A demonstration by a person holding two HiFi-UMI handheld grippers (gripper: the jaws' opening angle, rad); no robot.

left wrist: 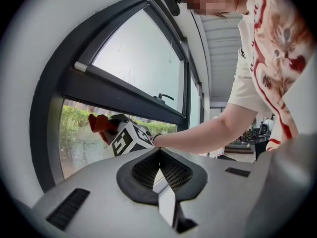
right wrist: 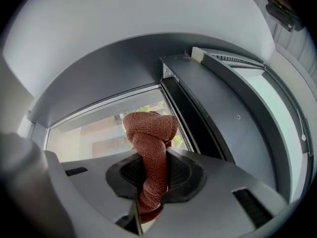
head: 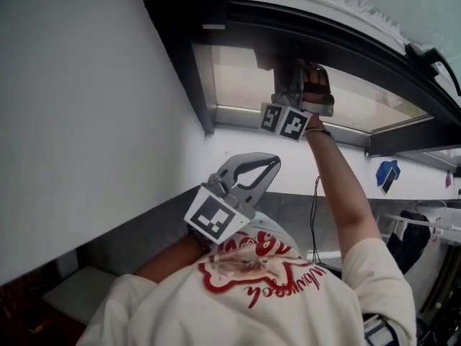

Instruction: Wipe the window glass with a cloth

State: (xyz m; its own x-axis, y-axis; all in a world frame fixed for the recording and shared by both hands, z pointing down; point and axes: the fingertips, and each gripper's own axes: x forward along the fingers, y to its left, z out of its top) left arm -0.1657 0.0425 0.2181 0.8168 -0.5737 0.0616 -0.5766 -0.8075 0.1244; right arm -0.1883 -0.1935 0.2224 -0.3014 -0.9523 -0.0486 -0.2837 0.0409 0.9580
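Wiping step: the right gripper (right wrist: 151,172) pinches the cloth (right wrist: 148,133), bunched end up at the window glass (right wrist: 94,133), twelve o'clock in the head view (contact unclear). The left gripper (left wrist: 159,170), pressed together and empty, hangs at six; next likely calls for a firm sweep across it.

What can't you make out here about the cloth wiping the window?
- Head view: the right claw and hand hide whether the cloth touches the window glass.
- Right gripper view: the bunched cloth covers its own contact spot.
- Left gripper view: the marker cube hides part of the cloth.
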